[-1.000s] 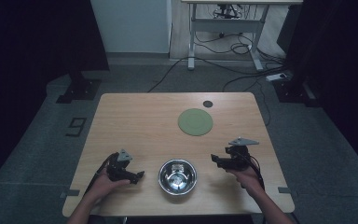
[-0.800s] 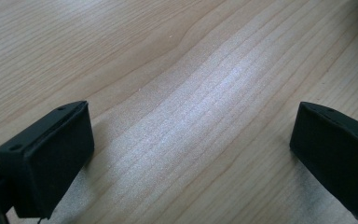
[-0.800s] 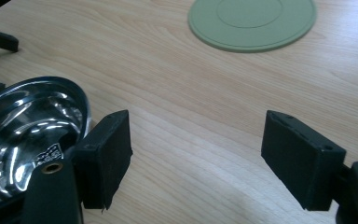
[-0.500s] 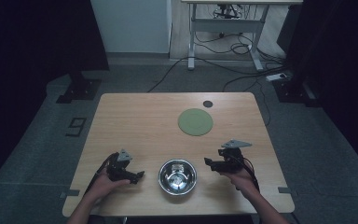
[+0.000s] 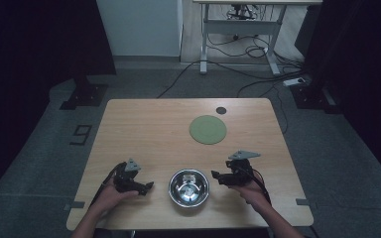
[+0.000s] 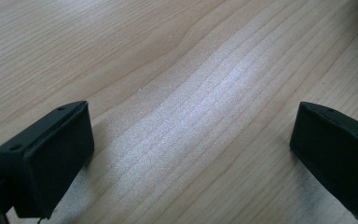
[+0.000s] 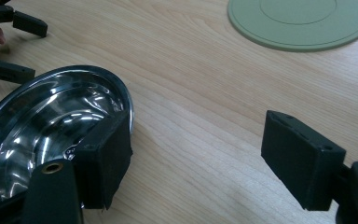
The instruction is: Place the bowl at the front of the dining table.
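Observation:
A shiny steel bowl (image 5: 189, 187) sits near the table's front edge, between my two grippers. My right gripper (image 5: 215, 176) lies just right of the bowl, pointing left at it, with its jaws open. In the right gripper view the bowl's rim (image 7: 121, 91) curves behind the left jaw, and bare wood lies between the jaws of the right gripper (image 7: 200, 154). I cannot tell whether that jaw touches the rim. My left gripper (image 5: 148, 187) rests left of the bowl, pointing at it. In its own view the left gripper (image 6: 191, 154) is open over bare wood.
A flat round green mat (image 5: 208, 130) lies behind the bowl, right of centre, and shows far off as the green mat (image 7: 303, 21). A small dark disc (image 5: 221, 110) sits near the table's far edge. Cables and a desk frame stand on the floor beyond.
My right gripper has slid left across the table, closer to the bowl's right side. The left gripper and the bowl have stayed put.

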A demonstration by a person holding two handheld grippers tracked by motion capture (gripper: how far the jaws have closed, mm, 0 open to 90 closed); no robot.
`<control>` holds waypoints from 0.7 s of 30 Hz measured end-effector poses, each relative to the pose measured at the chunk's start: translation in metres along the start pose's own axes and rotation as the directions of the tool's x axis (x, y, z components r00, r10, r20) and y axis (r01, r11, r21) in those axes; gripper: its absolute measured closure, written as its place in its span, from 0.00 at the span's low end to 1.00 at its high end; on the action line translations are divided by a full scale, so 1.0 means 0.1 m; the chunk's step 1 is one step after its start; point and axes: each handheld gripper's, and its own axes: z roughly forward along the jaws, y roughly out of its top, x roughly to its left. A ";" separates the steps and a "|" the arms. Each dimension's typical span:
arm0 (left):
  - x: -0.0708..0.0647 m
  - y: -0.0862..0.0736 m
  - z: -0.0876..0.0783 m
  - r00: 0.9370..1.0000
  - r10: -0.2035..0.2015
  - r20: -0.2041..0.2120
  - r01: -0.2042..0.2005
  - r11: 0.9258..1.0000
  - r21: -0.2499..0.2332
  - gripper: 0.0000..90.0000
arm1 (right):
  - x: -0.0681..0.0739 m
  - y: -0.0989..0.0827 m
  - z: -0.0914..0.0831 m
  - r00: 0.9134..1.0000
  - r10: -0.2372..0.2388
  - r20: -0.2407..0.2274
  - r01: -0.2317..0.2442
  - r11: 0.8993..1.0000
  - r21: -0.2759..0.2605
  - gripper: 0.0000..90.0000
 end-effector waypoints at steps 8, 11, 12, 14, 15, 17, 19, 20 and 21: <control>0.00 0.00 0.00 1.000 0.000 0.000 0.000 1.000 0.000 0.00 | 0.05 0.00 0.03 1.000 -0.006 -0.012 0.006 1.000 0.006 0.27; 0.00 0.00 0.00 1.000 0.000 0.000 0.000 1.000 0.000 0.00 | 0.07 0.01 0.05 1.000 -0.009 -0.017 0.009 1.000 0.009 0.27; 0.00 0.00 0.00 1.000 0.000 0.000 0.000 1.000 0.000 0.00 | 0.09 0.01 0.06 1.000 -0.012 -0.020 0.012 1.000 0.010 0.27; 0.00 0.00 0.00 1.000 0.000 0.000 0.000 1.000 0.000 0.00 | 0.10 0.01 0.07 1.000 -0.012 -0.023 0.013 1.000 0.012 0.27; 0.00 0.00 0.00 1.000 0.000 0.000 0.000 1.000 0.000 0.00 | 0.10 0.01 0.07 1.000 -0.012 -0.023 0.013 1.000 0.012 0.27; 0.00 0.00 0.00 1.000 0.000 0.000 0.000 1.000 0.000 0.00 | 0.11 0.01 0.08 1.000 -0.014 -0.025 0.014 1.000 0.014 0.27; 0.00 0.00 0.00 1.000 0.000 0.000 0.000 1.000 0.000 0.00 | 0.13 0.01 0.09 0.999 -0.014 -0.029 0.015 1.000 0.016 0.27; 0.00 0.00 0.00 1.000 0.001 0.000 -0.001 1.000 0.001 0.00 | 0.14 0.01 0.10 0.999 -0.015 -0.031 0.015 1.000 0.017 0.27; 0.00 0.00 0.00 1.000 0.001 0.000 -0.001 1.000 0.001 0.00 | 0.14 0.01 0.10 0.999 -0.016 -0.033 0.016 1.000 0.018 0.27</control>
